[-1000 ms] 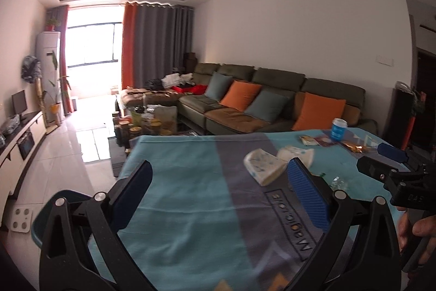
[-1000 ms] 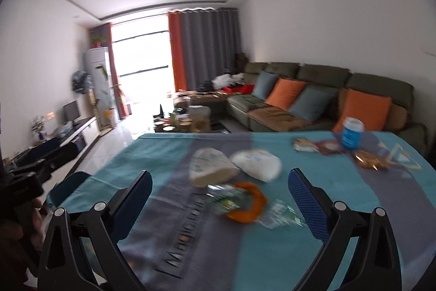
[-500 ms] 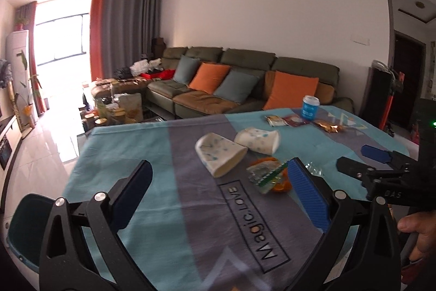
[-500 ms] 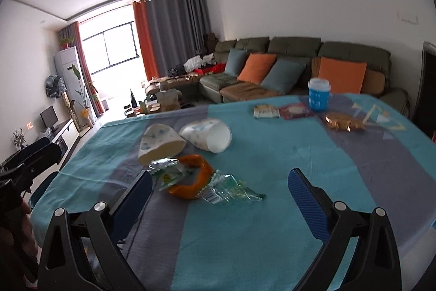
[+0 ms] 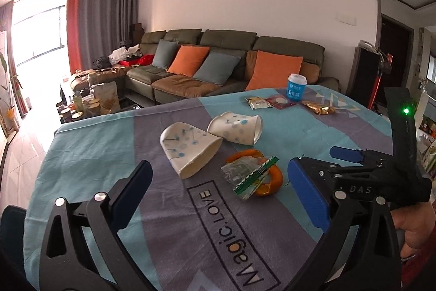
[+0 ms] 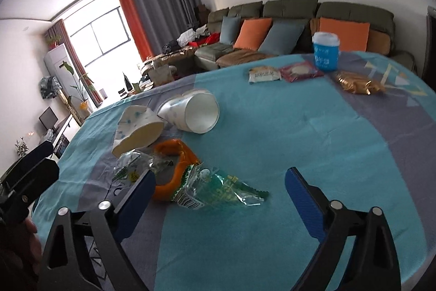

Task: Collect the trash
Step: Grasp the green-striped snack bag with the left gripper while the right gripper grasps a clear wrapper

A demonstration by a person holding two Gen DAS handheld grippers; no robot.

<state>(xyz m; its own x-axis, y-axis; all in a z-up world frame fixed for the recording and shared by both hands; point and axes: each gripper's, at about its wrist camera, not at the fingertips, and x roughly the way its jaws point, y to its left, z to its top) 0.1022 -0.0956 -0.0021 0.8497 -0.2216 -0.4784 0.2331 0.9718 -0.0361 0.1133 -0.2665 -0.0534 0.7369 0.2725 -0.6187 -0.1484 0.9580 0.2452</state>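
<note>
Ahead of both grippers: teal and grey tablecloth point(image 5: 90, 154) spread over a table, printed lettering just in front of the left gripper point(image 5: 222, 192). Beyond its far edge, green sofa point(image 5: 218, 56) with orange and grey cushions.

Left gripper: jaws spread wide, holding nothing, above the cloth. Right gripper point(image 6: 220, 195): jaws also wide apart, empty, low over the cloth.

Past the left gripper's fingertips, two crushed paper cups point(image 5: 190, 152) on their sides, touching each other. Just in front of the right gripper, between its fingers, a crumpled clear green wrapper point(image 6: 218, 190). Touching it toward the left finger, a curl of orange peel point(image 6: 174, 160) and a second crinkled wrapper point(image 6: 136, 165).

Far ahead and to the right, near the sofa side: upright blue cup point(image 6: 325, 51), two flat snack packets point(image 6: 280, 72), a gold wrapper point(image 6: 357, 82).
</note>
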